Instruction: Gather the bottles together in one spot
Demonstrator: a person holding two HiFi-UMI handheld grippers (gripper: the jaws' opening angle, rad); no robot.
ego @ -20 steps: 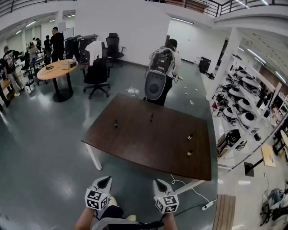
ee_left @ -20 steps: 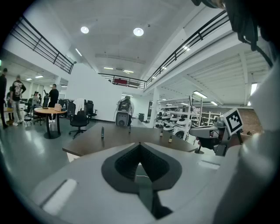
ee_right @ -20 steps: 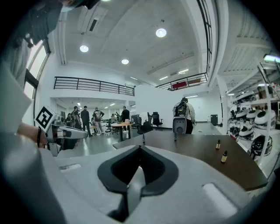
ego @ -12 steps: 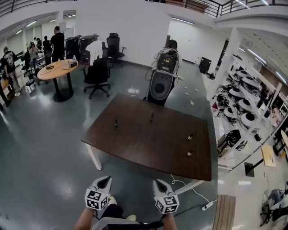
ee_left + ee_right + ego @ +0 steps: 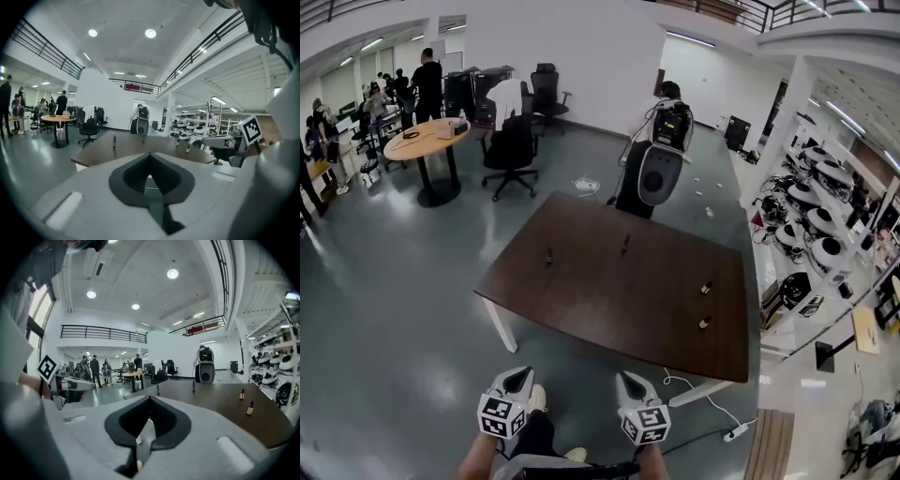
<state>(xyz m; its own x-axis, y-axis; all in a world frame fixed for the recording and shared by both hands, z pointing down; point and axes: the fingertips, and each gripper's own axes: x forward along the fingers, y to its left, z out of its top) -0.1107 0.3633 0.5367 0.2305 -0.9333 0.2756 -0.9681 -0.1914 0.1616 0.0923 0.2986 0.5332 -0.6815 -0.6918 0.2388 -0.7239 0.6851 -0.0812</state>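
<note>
The left claw (image 5: 517,377) is seen clenched: in the left gripper view its jaws are met at the tips, and nothing is held between them. The right claw (image 5: 630,382) is likewise clenched and empty. Both are held side by side, low in the head view, tilted a little downward and pointed toward the worktop (image 5: 609,300), short of its near edge and well apart from every bottle.

Four bottles are found upright on the dark brown worktop, spread out and not yet gathered. The left dark bottle (image 5: 548,255) is placed toward the left side. The second dark bottle (image 5: 625,244) is set farther back, near the middle. The far amber bottle (image 5: 706,288) and the near amber bottle (image 5: 704,322) are placed close to one another by the right edge, well apart from the dark pair.

Beyond the far edge, a person (image 5: 661,141) loaded with bulky equipment is seen. A round table (image 5: 427,141) and an office chair (image 5: 511,150) are seen to the left. Shelves (image 5: 825,234) are lined along the right. A power strip (image 5: 733,432) is laid on the floor.
</note>
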